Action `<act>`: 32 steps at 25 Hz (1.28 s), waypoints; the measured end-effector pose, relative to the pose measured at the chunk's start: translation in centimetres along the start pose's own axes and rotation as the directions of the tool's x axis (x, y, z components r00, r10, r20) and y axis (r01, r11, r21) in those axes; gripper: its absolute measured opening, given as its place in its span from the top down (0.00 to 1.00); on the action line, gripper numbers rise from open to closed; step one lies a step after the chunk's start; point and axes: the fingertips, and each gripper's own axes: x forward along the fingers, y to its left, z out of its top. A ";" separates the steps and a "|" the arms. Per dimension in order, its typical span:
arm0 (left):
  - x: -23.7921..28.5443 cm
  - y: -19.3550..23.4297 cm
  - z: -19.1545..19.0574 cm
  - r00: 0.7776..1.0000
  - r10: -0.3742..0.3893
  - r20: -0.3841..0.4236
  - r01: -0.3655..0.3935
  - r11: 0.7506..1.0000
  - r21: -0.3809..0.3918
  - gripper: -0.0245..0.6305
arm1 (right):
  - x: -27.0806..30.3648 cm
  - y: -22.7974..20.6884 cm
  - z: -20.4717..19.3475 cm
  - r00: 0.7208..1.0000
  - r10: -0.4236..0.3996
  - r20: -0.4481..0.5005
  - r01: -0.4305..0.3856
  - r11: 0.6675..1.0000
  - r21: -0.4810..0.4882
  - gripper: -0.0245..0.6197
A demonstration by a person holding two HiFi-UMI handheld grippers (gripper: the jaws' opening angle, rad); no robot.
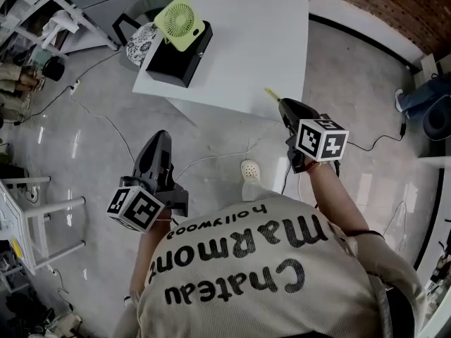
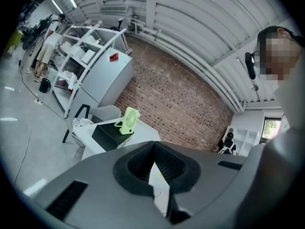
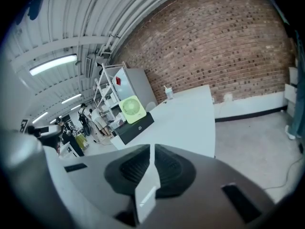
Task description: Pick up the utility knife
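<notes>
The knife (image 1: 271, 93), a yellow sliver, lies at the bench (image 1: 239, 41) edge just ahead of the right tool (image 1: 286, 106), whose empty jaws stand slightly apart, seemingly aimed at it. The left tool (image 1: 160, 141), closed and empty, hangs well aside.

Bright ceiling tubes (image 3: 52, 63) glare off the glossy floor (image 1: 91, 153); both gripper views bulge and darken at their edges.

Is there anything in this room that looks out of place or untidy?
Yes: the green fan stands on a black box right at the edge of the white table, and loose cables trail across the floor.
</notes>
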 end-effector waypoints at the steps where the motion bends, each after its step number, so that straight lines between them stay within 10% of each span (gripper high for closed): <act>1: 0.0 0.2 -0.1 1.000 0.006 -0.001 -0.006 1.000 -0.003 0.96 | 0.3 -0.3 -0.4 1.000 -0.005 -0.014 0.005 1.000 -0.008 0.91; 32: 3.6 2.2 -0.6 0.997 0.072 -0.001 -0.072 0.996 -0.050 0.96 | 5.5 -7.2 -6.0 0.951 -0.114 -0.288 0.072 0.986 -0.151 0.77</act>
